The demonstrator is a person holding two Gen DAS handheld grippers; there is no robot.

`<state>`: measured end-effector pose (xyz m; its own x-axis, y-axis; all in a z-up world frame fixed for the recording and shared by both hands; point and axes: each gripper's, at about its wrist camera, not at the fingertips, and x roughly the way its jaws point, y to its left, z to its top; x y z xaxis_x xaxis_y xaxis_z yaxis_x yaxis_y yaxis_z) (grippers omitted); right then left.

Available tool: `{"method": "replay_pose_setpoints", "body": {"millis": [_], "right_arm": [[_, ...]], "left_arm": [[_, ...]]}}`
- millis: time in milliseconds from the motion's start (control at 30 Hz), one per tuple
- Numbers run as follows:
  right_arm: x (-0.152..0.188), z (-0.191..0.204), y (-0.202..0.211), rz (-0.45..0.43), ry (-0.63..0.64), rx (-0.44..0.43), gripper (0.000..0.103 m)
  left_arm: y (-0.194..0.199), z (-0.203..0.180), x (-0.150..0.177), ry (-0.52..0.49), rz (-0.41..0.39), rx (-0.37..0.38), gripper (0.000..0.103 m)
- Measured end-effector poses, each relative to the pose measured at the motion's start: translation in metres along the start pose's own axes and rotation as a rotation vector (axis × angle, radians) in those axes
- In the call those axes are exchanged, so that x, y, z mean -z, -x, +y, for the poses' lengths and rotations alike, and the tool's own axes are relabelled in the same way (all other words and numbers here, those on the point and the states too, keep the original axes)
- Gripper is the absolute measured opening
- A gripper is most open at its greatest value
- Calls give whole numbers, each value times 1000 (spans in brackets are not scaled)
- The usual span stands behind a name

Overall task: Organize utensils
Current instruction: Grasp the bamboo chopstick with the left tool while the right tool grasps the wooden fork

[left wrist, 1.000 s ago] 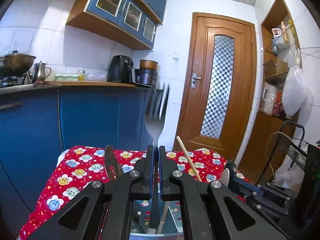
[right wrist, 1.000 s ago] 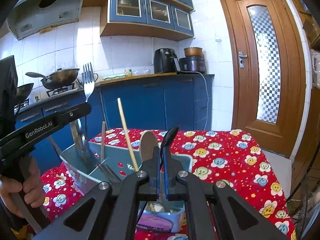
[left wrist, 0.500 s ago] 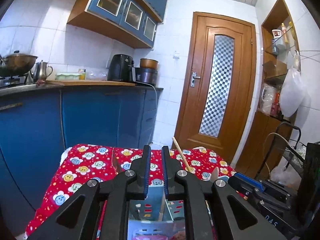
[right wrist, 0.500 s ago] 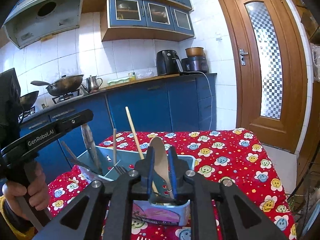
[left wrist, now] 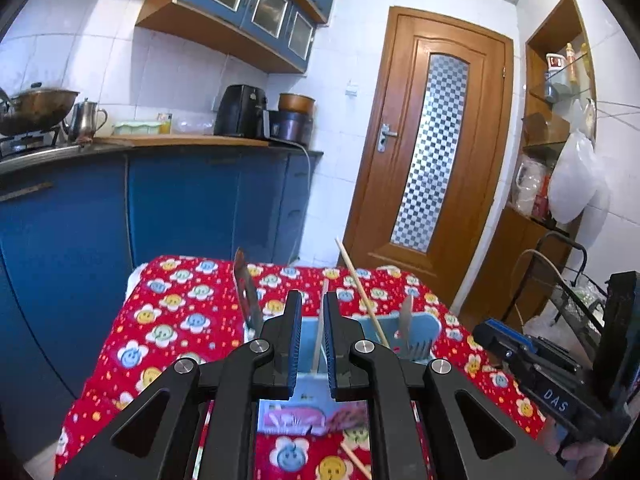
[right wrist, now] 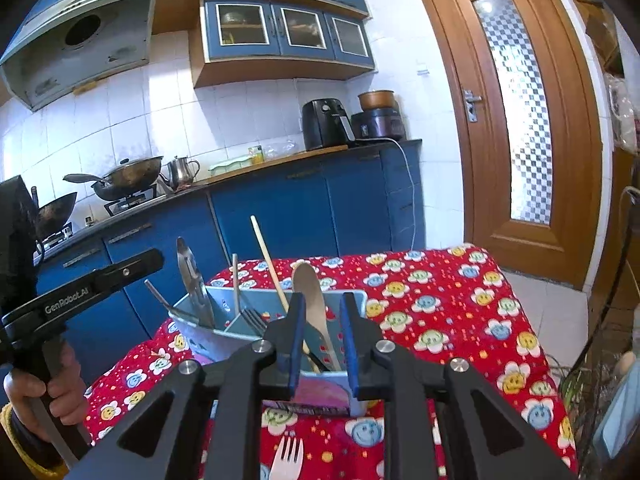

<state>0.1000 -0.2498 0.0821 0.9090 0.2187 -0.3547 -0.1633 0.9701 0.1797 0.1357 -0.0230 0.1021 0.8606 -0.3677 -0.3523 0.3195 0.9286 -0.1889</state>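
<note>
Inside holder (right wrist: 352,300): two chopsticks (right wrist: 269,261), one wooden spoon (right wrist: 314,312).

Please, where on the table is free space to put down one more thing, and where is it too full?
Free: the red cloth right of the caddy, out to the table's door-side edge, and the cloth left of the caddy in the left wrist view. Crowded: the caddy itself, full of upright utensils, and the near strip under the tools, where a fork and a chopstick lie.

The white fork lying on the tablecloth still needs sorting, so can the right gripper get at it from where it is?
Probably yes: the white fork lies bare on the tablecloth, just below the empty right gripper.
</note>
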Motion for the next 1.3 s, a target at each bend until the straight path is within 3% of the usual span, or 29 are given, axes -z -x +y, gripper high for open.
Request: {"method": "replay_pose_setpoints", "body": {"millis": [433,800,1300], "right_arm": [[19,-4,27,114,-61,46,20],[48,-9,39,238,-106,46,28],[76,-33,54,260,-190,34,33]], "left_arm": [[18,-8,25,5,118,-8,11],[9,-24,62,-1,314,14,11],[-13,-54,99,-10,511,52,11]]}}
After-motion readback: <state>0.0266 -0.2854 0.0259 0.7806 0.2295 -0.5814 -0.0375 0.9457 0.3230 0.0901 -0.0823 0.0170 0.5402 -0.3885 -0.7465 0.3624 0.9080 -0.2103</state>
